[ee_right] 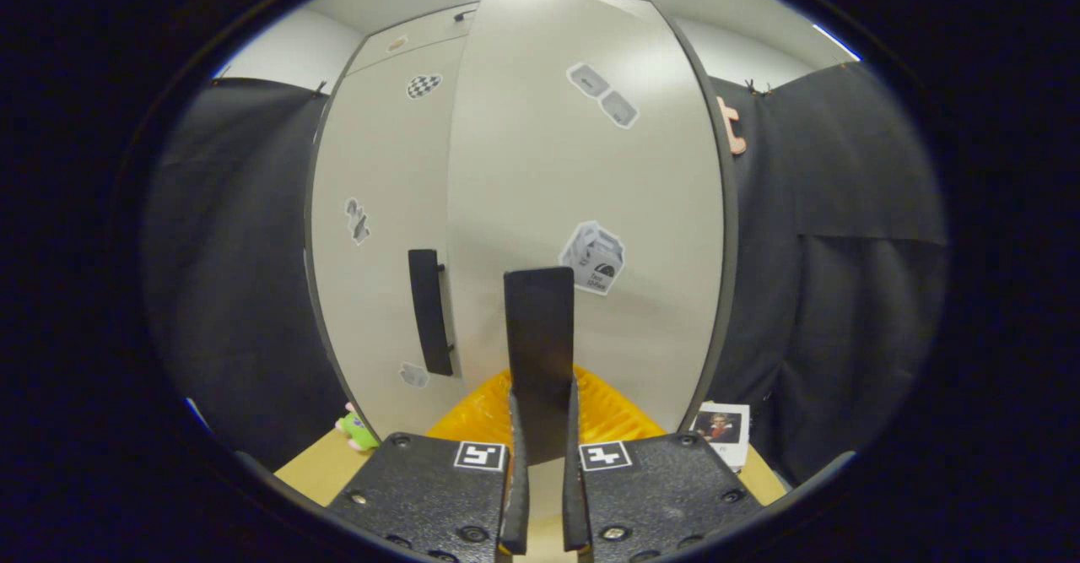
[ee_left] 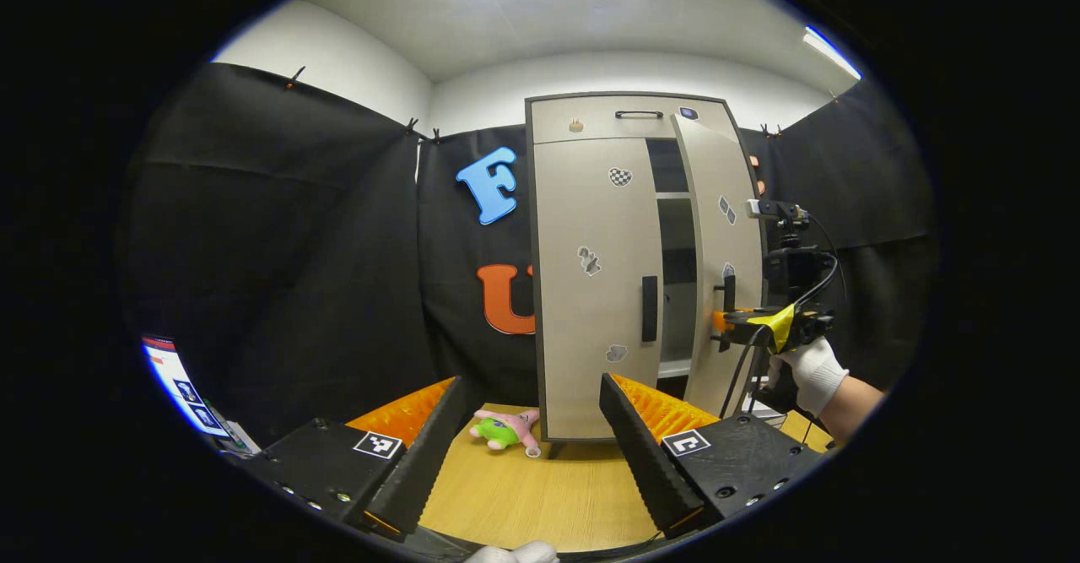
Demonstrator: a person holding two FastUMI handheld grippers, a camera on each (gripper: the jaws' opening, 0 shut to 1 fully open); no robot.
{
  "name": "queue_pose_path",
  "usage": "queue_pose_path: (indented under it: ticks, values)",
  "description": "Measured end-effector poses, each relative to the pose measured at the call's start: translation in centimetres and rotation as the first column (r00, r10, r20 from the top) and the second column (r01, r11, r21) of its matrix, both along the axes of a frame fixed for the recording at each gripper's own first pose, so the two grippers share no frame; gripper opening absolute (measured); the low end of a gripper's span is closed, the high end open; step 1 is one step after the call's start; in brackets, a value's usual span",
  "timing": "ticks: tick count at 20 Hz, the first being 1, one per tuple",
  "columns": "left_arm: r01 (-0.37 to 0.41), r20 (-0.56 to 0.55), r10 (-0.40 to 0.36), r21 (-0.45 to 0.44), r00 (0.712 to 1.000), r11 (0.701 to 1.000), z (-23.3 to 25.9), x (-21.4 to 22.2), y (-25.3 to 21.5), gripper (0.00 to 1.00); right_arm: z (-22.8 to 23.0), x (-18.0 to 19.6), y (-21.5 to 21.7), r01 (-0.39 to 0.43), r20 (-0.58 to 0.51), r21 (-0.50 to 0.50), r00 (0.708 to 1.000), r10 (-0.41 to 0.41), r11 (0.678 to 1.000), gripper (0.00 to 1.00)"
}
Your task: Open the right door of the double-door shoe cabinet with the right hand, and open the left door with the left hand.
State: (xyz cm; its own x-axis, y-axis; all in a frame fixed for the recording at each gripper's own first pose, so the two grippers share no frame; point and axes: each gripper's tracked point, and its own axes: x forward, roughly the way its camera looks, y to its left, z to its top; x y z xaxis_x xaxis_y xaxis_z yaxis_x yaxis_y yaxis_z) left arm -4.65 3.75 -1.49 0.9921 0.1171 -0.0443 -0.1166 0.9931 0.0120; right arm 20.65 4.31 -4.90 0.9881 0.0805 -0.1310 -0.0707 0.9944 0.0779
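The beige shoe cabinet (ee_left: 591, 120) stands on the table ahead of me. Its left door (ee_left: 591, 208) is shut, with a black upright handle (ee_left: 649, 308) near its inner edge. The right door (ee_left: 717, 242) is swung partly outward, so dark shelves show in the gap. In the left gripper view my right gripper (ee_left: 724, 320), held by a gloved hand (ee_left: 814, 373), is at the right door's handle (ee_left: 729, 291). In the right gripper view my right gripper (ee_right: 542, 394) is shut on that black handle (ee_right: 540, 335). My left gripper (ee_left: 531, 381) is open, well short of the cabinet.
A pink and green plush toy (ee_left: 504, 430) lies on the wooden table (ee_left: 523, 495) at the cabinet's foot. A small picture card (ee_right: 721, 428) lies to the right of the cabinet. A drawer with a black handle (ee_left: 639, 114) tops the cabinet. A screen (ee_left: 181, 386) glows at far left.
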Motion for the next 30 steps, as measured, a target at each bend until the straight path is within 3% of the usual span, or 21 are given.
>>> queue_pose_path:
  ticks: [7,17,24,26,28,30]
  values:
    - [0.066,0.005,-0.066,0.000,0.998,0.998,-0.1,-1.0,-2.5,0.96,-0.1,-4.2,-4.5,0.034,-0.013,0.002,0.999,-0.034,0.999,0.15]
    - [0.157,0.005,-0.156,-0.021,0.988,0.987,0.0,-0.3,-7.9,0.96,-0.2,-7.1,-12.7,0.094,0.000,0.001,0.996,-0.094,0.996,0.05]
    - [0.154,0.004,-0.154,-0.055,0.988,0.987,0.6,2.2,-13.5,0.96,-0.4,-6.9,-19.7,0.052,0.018,-0.032,0.999,-0.051,0.998,0.04]
    - [0.130,0.009,-0.130,-0.050,0.991,0.990,1.0,2.4,-14.6,0.96,-0.1,-7.0,-19.5,-0.017,0.020,0.023,1.000,0.017,1.000,0.04]
    - [0.111,0.000,-0.111,-0.048,0.994,0.993,0.7,2.3,-15.7,0.96,0.0,-6.7,-19.9,-0.036,0.021,-0.002,0.999,0.036,0.999,0.04]
    - [0.097,-0.012,-0.098,-0.053,0.995,0.994,0.6,2.2,-16.3,0.96,0.0,-6.7,-19.7,-0.053,0.005,0.037,0.999,0.053,0.998,0.04]
